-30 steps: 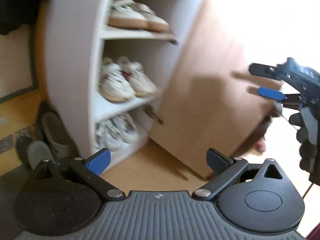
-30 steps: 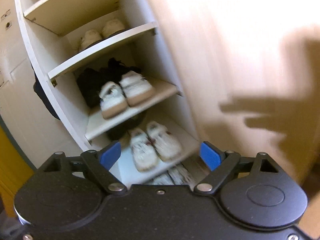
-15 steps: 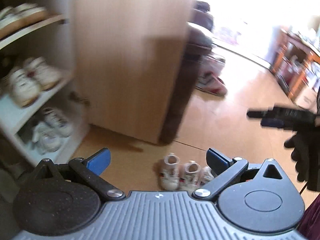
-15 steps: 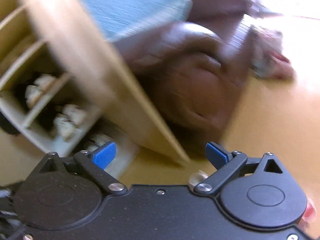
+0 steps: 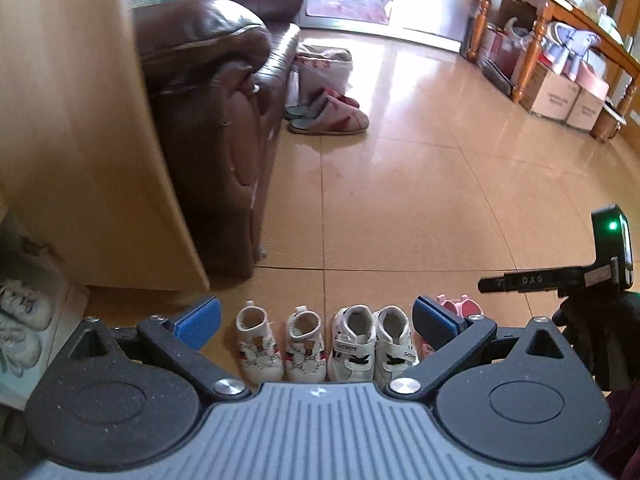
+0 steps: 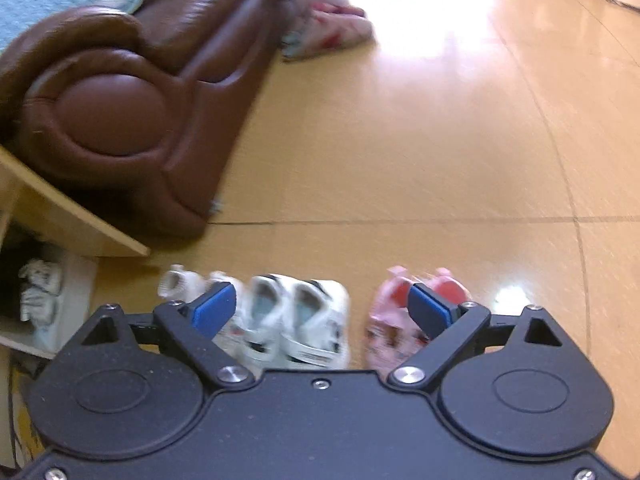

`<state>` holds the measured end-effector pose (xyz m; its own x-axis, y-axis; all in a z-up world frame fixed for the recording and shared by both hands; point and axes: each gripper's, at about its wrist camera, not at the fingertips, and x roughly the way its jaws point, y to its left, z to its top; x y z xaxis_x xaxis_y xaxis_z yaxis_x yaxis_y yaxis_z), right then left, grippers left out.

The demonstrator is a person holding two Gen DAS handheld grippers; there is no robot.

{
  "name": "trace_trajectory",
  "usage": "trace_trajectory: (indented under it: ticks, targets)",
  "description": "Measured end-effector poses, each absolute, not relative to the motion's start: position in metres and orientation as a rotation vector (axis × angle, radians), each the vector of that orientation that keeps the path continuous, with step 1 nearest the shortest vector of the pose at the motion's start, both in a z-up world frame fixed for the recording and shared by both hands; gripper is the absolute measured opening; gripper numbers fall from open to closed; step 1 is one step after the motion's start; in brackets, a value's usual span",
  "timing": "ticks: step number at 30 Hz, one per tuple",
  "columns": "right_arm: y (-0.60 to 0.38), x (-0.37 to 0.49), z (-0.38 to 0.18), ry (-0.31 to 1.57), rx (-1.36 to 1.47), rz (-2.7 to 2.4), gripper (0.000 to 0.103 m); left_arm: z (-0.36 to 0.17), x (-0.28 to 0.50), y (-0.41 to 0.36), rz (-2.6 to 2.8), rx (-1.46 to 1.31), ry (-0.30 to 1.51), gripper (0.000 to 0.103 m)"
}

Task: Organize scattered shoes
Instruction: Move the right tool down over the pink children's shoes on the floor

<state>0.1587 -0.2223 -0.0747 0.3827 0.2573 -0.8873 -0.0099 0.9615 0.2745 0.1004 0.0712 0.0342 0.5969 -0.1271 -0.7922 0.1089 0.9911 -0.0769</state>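
Floor: glossy tan tile with dark grout lines.
Cream sock-style pair: on the tile, between the left claw's fingers, toward the left one.
White strap sneakers: touching side by side, just right of the cream pair, inside the same gap.
Pink pair: on the tile by the right claw's right finger, slightly apart from the white sneakers.
Slippers: far ahead, beside the brown sofa.
Sofa: stands on the tile, ahead-left.
Cabinet shelf: far left, holds white shoes.
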Motion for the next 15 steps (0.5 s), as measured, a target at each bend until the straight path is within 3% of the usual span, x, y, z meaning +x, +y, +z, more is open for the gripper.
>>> trace_trajectory:
  ticks: [15]
  targets:
    - [-0.251, 0.171, -0.172, 1.300, 0.200, 0.070, 0.077, 0.000, 0.126, 0.045, -0.157, 0.039, 1.017, 0.102]
